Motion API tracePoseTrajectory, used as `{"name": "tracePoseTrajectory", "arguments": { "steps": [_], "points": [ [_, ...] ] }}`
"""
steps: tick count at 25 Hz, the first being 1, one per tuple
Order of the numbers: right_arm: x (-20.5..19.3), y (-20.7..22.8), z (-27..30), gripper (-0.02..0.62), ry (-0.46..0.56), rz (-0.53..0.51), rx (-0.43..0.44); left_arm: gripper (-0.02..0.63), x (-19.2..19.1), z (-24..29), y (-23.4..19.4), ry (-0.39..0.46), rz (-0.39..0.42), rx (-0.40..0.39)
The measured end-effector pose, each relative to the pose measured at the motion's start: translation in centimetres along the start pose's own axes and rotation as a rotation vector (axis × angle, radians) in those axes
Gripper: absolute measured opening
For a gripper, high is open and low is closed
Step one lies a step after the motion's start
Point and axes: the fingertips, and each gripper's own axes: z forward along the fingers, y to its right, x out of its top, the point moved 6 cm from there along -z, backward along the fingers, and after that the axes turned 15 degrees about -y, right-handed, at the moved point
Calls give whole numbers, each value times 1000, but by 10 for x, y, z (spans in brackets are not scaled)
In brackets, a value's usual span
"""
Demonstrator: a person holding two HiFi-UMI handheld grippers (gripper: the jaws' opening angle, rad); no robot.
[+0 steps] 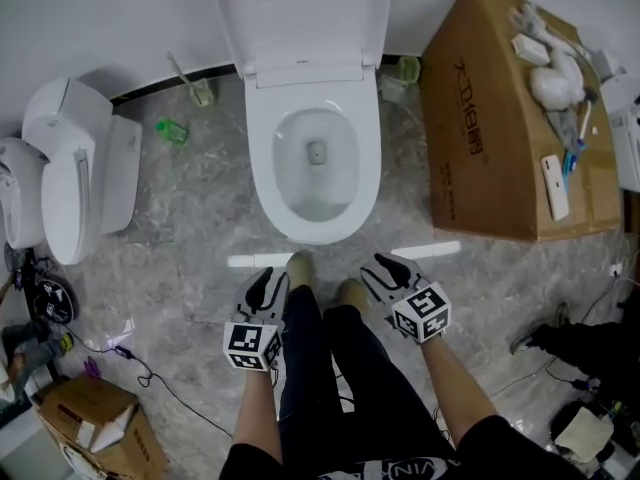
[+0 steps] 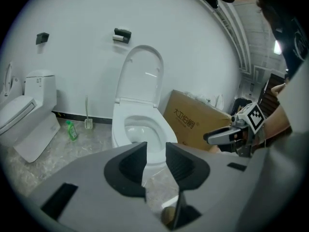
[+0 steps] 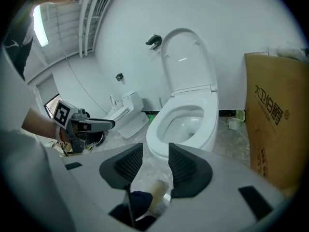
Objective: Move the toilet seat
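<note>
A white toilet stands against the far wall, its lid raised upright. I cannot tell whether the seat ring is up with the lid. In the head view both grippers hover low in front of the bowl, above the person's legs. My left gripper is open and empty, short of the bowl's front edge. My right gripper is also open and empty, just right of it. The left gripper view looks past the left gripper at the bowl. The right gripper view shows my right gripper before the bowl.
A second toilet lies at the left. A large cardboard box with loose parts on top stands right of the bowl. A green bottle and a toilet brush sit near the wall. A small box and cables are at the lower left.
</note>
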Motion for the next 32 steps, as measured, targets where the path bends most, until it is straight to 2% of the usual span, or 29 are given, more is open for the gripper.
{"name": "tracePoseTrajectory", "arguments": {
  "steps": [11, 19, 24, 32],
  "points": [
    [-14, 46, 81, 177, -90, 59, -98, 147, -30, 111, -44, -227, 111, -102],
    [-20, 67, 115, 178, -197, 37, -170, 172, -34, 151, -72, -358, 331, -36],
    [-19, 69, 124, 181, -227, 13, -189, 189, -34, 156, -76, -399, 318, -61],
    [-19, 69, 125, 182, -180, 54, -191, 204, -33, 160, -79, -422, 280, -93]
  ]
}}
